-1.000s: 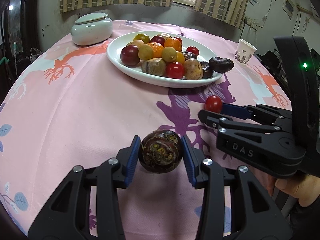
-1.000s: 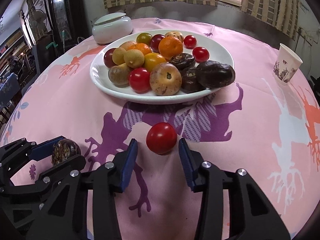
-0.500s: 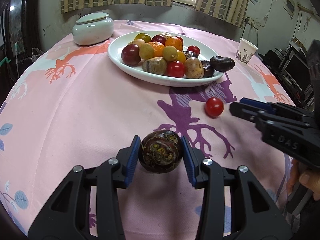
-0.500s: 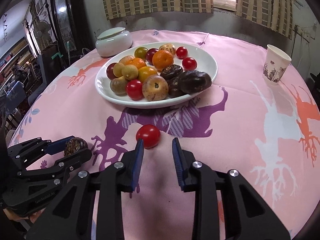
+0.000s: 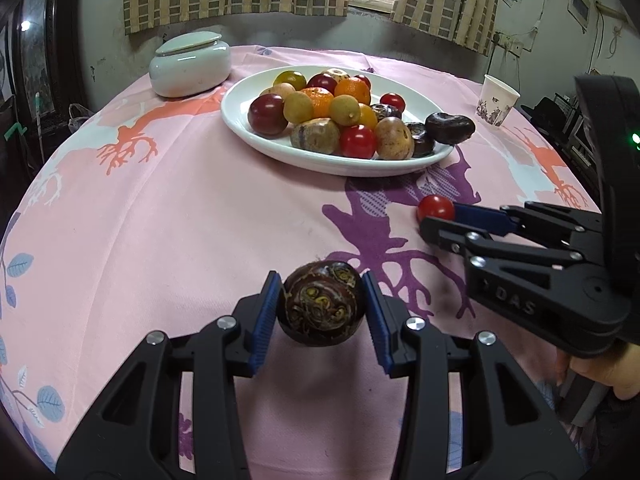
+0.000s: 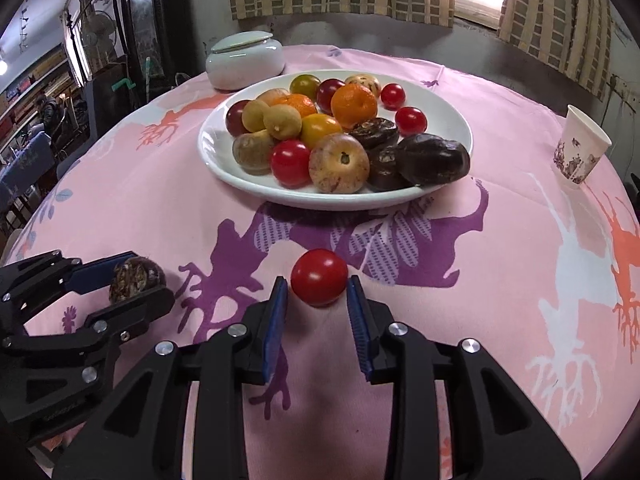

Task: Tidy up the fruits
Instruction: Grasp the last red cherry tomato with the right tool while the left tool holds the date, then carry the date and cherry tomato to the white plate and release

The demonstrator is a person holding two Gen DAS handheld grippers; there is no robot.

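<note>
My left gripper (image 5: 322,304) is shut on a dark brown mottled fruit (image 5: 322,303) and holds it just above the pink tablecloth; it also shows in the right wrist view (image 6: 136,280). My right gripper (image 6: 318,292) is open, its blue pads on either side of a red cherry tomato (image 6: 319,277) that lies on the cloth. A small gap shows on each side of the tomato. The tomato also shows in the left wrist view (image 5: 435,208). A white oval plate (image 6: 440,96) heaped with several fruits stands beyond, mid-table.
A white lidded ceramic jar (image 5: 190,63) stands at the back left of the round table. A paper cup (image 6: 580,148) stands at the right. The tablecloth (image 5: 180,208) drops off at the table's round edge. Curtains and a wall lie behind.
My right gripper pulled back from the tomato half a second ago, then came forward again, so its pads now flank the tomato. My left gripper holds the dark fruit unmoved.
</note>
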